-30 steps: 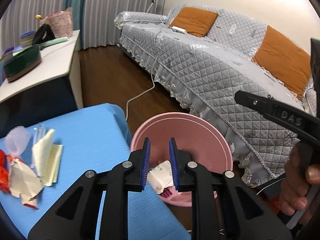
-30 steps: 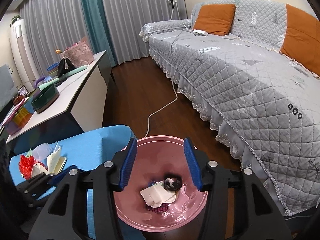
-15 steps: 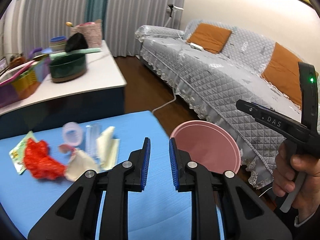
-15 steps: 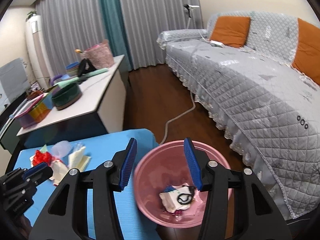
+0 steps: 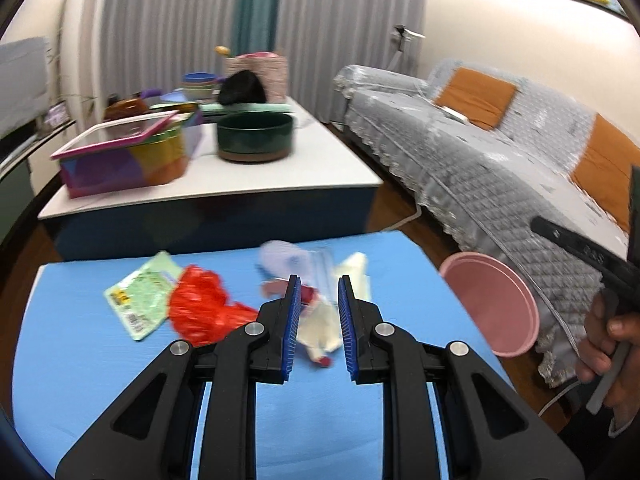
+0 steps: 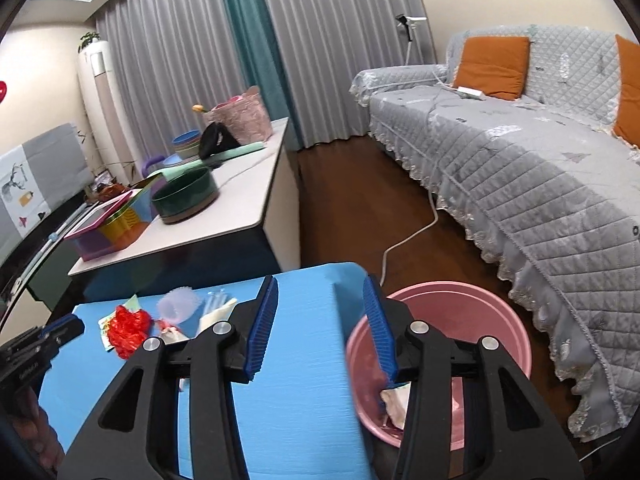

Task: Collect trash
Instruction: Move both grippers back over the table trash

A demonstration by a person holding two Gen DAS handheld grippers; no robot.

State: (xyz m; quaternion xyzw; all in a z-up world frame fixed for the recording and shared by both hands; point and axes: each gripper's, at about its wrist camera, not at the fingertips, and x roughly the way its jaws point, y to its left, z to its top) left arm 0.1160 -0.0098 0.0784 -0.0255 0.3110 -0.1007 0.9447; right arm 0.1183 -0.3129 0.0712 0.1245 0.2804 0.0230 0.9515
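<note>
Over the blue counter (image 5: pixel 92 364) my left gripper (image 5: pixel 317 322) hangs, jaws open above a cream wrapper (image 5: pixel 320 326); its print is unreadable. My right gripper (image 6: pixel 322 326), jaws apart, nears the pink bin (image 6: pixel 472 304).

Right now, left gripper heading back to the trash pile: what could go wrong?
1. The litter is bunched: the white wrapper, red crumpled plastic and clear cup touch or overlap, so the open left gripper may drag a neighbour.
2. The green packet lies flat on the blue table; its fingers may slide over it.
3. The pink bin sits below the table edge; a light piece could miss it.
</note>
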